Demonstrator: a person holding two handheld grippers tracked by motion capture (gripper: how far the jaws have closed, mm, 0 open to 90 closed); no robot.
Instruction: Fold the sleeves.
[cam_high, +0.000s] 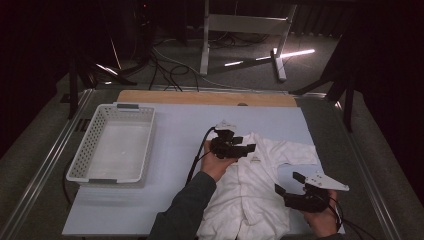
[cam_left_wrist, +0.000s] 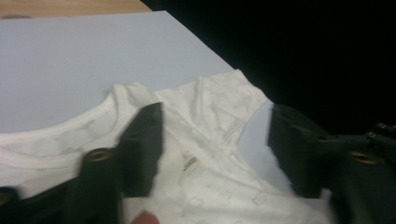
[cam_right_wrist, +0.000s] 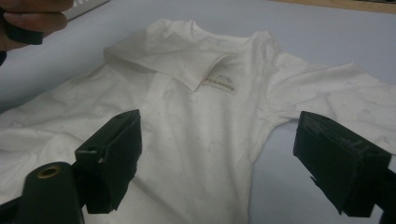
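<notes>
A small white shirt (cam_high: 250, 195) lies flat on the pale blue mat (cam_high: 170, 150), collar toward the far side. My left gripper (cam_high: 244, 145) hovers over the collar with its jaws apart. In the left gripper view the left gripper (cam_left_wrist: 215, 126) stands open over the neckline and shoulder of the shirt (cam_left_wrist: 210, 102), with cloth below the jaws and nothing pinched. My right gripper (cam_high: 289, 182) is at the shirt's right side below the sleeve, open. In the right gripper view the right gripper (cam_right_wrist: 217, 121) frames the shirt (cam_right_wrist: 196, 121) and its neck label (cam_right_wrist: 219, 84).
A white perforated basket (cam_high: 146, 145) stands on the mat's left part, with nothing in it. A wooden strip (cam_high: 200, 97) borders the mat's far edge. Beyond the table are a metal stand (cam_high: 245, 25) and cables on the floor. A hand (cam_right_wrist: 32, 18) shows at the right gripper view's top left.
</notes>
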